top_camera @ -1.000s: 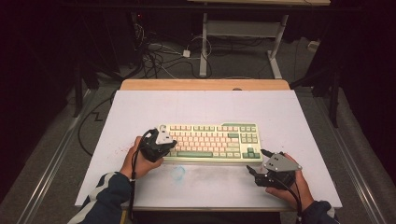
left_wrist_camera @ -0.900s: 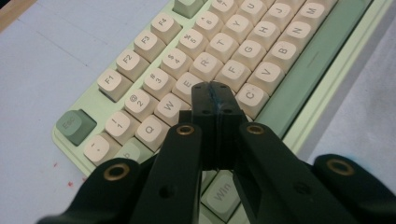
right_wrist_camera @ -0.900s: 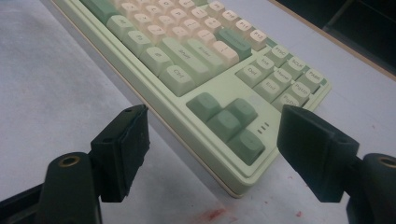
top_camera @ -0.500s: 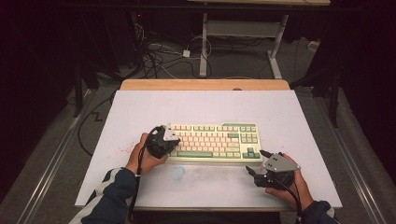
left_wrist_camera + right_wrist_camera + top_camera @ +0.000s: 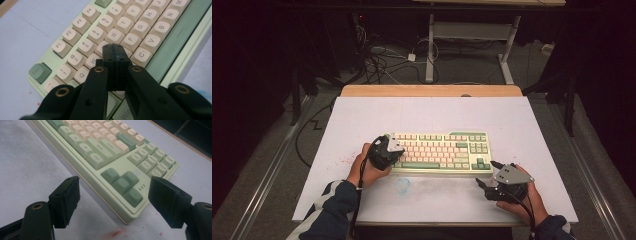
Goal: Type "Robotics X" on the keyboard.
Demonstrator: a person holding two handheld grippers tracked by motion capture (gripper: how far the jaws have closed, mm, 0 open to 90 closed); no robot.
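A pale green keyboard (image 5: 439,152) with cream and green keys lies on the white table cover (image 5: 432,115). My left gripper (image 5: 398,152) is shut with nothing in it. Its joined fingertips (image 5: 115,51) hover low over the letter keys near E and D at the keyboard's (image 5: 140,32) left end; whether they touch a key I cannot tell. My right gripper (image 5: 484,172) rests open on the table, just off the keyboard's front right corner. In the right gripper view, the wide-apart pads (image 5: 71,195) frame the green arrow keys (image 5: 123,183), apart from them.
A faint blue smudge (image 5: 403,185) marks the cover in front of the keyboard, and red specks (image 5: 344,160) lie to its left. A bare wooden strip (image 5: 432,90) runs along the table's far edge. Cables (image 5: 382,60) and desk legs (image 5: 430,55) stand on the floor beyond.
My left gripper has edged slightly right, further over the keyboard's left keys, and tipped down towards them. The right gripper and the keyboard have stayed put.
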